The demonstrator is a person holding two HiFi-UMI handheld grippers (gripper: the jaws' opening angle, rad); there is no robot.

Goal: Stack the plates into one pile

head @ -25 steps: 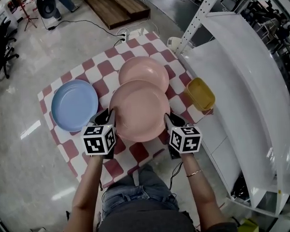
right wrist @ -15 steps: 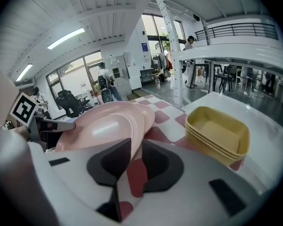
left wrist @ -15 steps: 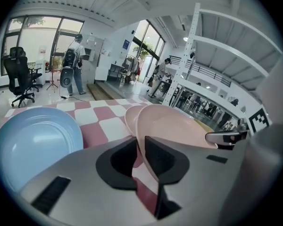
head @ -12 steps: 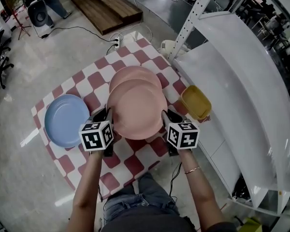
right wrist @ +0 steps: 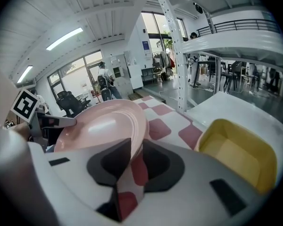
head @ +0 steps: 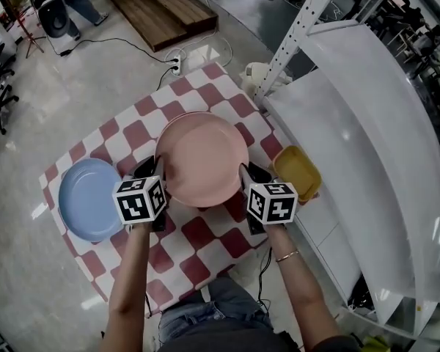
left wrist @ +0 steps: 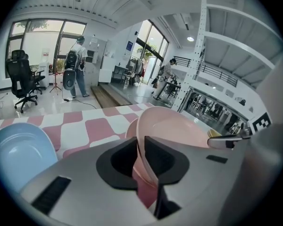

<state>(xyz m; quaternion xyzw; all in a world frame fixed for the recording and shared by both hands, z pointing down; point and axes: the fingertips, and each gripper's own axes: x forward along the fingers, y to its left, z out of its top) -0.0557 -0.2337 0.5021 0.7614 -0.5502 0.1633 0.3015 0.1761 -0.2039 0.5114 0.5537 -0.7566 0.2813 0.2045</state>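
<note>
1. Two other items lie on the checkered cloth (head: 205,233). A blue plate (head: 88,199) sits at the left, just beside the left gripper (head: 155,169). A yellow tub (head: 297,173) sits at the cloth's right edge, just beside the right gripper (head: 247,173).
2. A white shelf unit (head: 352,145) with a perforated upright (head: 286,42) stands close against the cloth's right side.
3. The upper pink plate (head: 203,160) is held clear of the cloth, between the two grippers. It is almost squarely above the lower pink plate (left wrist: 129,128), which rests on the cloth. The head view shows little of the lower plate.
4. The left gripper pinches the upper plate's left rim. Its jaws have just been closing, with the rim between the pads.
5. The right gripper pinches the opposite rim, with both pads pressed on it.
6. Room to move is tight at the right, where the tub and shelf stand. Bare cloth lies open on the near side and beyond the plates. The blue plate closes off the left side.
</note>
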